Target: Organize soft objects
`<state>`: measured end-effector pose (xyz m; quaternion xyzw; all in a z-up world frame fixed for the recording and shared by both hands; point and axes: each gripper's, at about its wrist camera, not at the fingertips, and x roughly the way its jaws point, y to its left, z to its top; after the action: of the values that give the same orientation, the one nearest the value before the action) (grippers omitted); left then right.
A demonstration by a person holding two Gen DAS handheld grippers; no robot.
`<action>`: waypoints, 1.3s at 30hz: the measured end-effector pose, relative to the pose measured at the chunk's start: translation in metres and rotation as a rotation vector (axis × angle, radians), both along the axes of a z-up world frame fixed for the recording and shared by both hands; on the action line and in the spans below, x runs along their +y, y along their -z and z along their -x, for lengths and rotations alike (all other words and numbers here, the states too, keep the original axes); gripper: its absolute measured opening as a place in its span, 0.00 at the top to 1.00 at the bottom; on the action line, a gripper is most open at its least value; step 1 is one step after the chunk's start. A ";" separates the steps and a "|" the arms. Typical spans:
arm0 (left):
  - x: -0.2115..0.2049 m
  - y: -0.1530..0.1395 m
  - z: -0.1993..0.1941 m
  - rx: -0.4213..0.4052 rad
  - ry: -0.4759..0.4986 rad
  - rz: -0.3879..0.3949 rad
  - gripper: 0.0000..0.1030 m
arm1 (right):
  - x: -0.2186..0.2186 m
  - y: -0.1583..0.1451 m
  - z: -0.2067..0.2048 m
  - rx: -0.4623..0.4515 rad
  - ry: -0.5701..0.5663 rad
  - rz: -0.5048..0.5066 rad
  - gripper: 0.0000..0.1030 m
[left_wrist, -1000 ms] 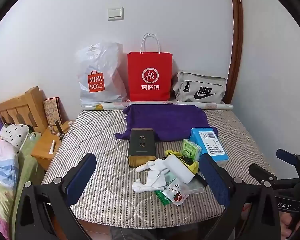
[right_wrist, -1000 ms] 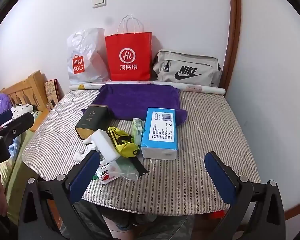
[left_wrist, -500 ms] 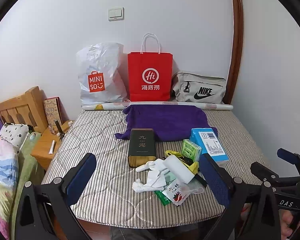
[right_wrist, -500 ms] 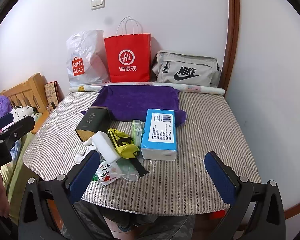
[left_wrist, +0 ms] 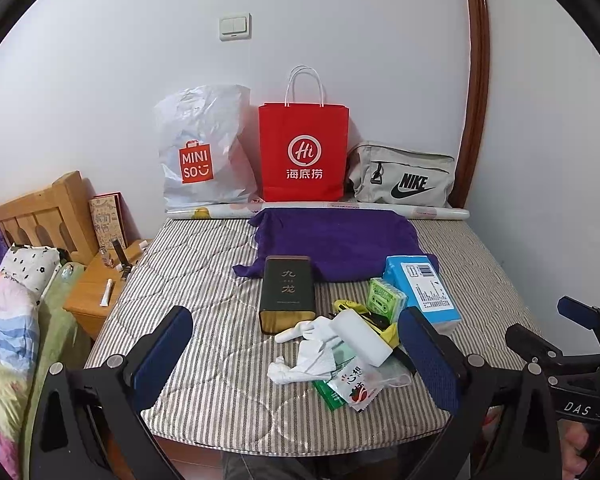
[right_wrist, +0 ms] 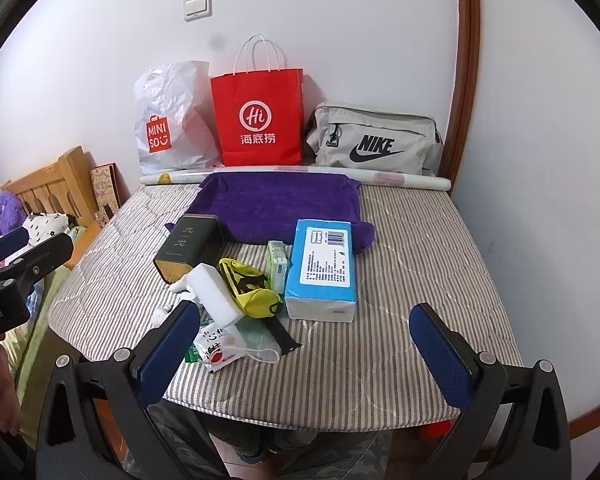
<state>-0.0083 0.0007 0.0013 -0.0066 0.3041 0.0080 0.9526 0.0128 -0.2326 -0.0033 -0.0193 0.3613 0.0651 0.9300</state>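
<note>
Clutter on the striped mattress sits near the purple towel: white cloth, tissue pack. We hold left hand-held gripper and right hand-held gripper spread, empty.

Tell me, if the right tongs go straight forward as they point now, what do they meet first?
Probably the blue tissue pack; the open right tongs point at its near end, though depth is unclear.

Both grippers, left gripper and right gripper, have black angular frames, silver screws and textured dark-blue pads; white "DAS" lettering marks one.
</note>
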 end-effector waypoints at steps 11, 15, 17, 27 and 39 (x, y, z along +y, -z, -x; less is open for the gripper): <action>0.001 0.000 0.002 -0.004 0.009 0.004 0.00 | 0.003 -0.003 0.002 -0.005 0.000 -0.004 0.00; 0.001 0.000 0.003 -0.003 0.008 0.004 0.00 | 0.002 -0.004 0.003 -0.011 0.003 -0.009 0.00; 0.001 0.000 0.003 -0.004 0.010 0.006 0.00 | 0.002 -0.004 0.003 -0.009 0.005 -0.009 0.00; 0.000 0.000 0.005 -0.004 0.013 0.007 0.00 | 0.000 -0.002 0.002 -0.006 0.005 -0.011 0.00; 0.000 0.001 0.006 0.002 0.009 0.009 0.00 | 0.001 -0.002 0.003 -0.009 0.000 -0.011 0.00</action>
<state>-0.0145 0.0007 0.0000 -0.0094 0.3049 0.0023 0.9523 0.0099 -0.2317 -0.0012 -0.0144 0.3567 0.0670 0.9317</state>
